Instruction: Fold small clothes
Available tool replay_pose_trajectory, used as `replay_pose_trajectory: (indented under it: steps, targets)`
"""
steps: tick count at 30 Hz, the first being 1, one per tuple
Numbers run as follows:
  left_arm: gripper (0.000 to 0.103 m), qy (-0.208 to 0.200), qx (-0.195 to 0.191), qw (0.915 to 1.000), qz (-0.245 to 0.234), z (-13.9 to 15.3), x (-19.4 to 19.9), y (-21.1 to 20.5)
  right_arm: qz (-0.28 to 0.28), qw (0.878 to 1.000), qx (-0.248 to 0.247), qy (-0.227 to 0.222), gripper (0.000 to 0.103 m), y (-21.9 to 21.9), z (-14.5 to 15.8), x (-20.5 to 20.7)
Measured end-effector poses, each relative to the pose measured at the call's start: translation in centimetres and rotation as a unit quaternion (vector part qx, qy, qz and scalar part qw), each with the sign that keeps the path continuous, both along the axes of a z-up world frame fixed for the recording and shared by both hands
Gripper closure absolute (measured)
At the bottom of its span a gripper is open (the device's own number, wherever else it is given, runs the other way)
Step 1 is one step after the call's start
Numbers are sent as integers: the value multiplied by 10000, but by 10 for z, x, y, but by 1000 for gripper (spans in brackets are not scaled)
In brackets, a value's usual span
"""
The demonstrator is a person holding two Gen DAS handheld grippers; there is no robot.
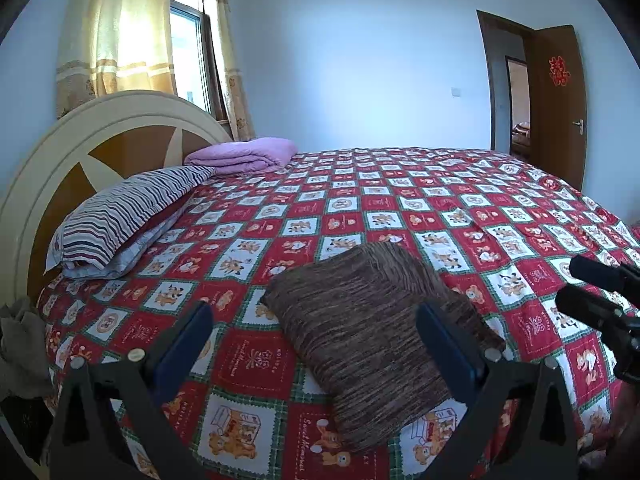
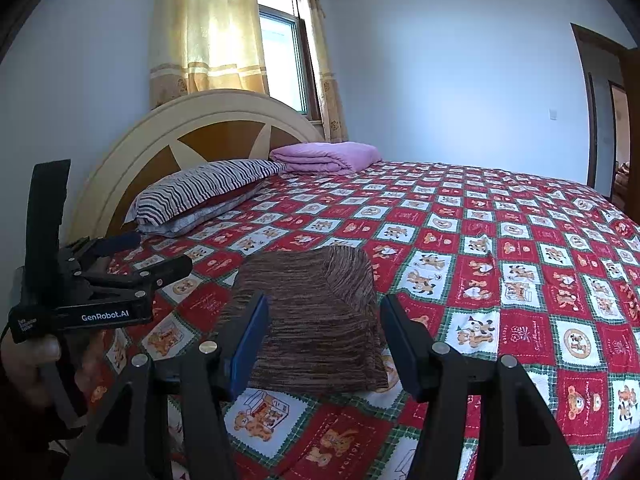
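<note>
The brown striped cloth (image 1: 372, 336) lies on the bed (image 1: 440, 200), on the red bear blanket, close to the near edge. It already looks folded into a neat, thick square. So this piece seems to be done, or nearly done. The fold looks tidy from both views, with one flap lying over the top.

The left tool (image 1: 316, 340) hangs just in front of the brown cloth, a bit to its left side. Its two blue pads are spread wide, and nothing is between them but the cloth lying below. It is not pinching anything. The right tool (image 2: 324, 340) hangs just in front of the brown cloth too. Its pads stand apart, one on each side of the cloth as the camera sees it, and they do not squeeze it. Both tools point a little downward at the cloth.

In the right view, a hand (image 2: 28, 364) grips the handle of the left tool, left of the brown cloth.

The next move may be to pat the cloth flat, or lift it away to a pile. To lift it, a tool would have to come lower and close on the thick edge, so all the layers stay together. A loose pinch could let the fold fall open.

A striped pillow (image 1: 132, 216) and a folded purple blanket (image 1: 244, 154) sit far behind the brown cloth, by the headboard (image 1: 52, 168).
</note>
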State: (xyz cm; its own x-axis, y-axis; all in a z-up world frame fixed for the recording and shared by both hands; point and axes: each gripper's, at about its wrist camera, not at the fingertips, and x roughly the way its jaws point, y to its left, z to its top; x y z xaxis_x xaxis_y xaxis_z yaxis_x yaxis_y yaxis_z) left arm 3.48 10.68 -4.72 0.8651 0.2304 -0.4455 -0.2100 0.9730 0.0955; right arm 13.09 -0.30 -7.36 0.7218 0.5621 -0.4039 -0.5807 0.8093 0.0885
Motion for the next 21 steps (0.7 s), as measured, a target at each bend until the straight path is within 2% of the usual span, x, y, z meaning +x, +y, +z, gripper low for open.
replay_pose_trajectory:
  steps: [21]
  targets:
    - [0, -118, -100, 9999, -31, 10, -2, 1, -114, 9996, 208, -164, 44, -3, 5, -6]
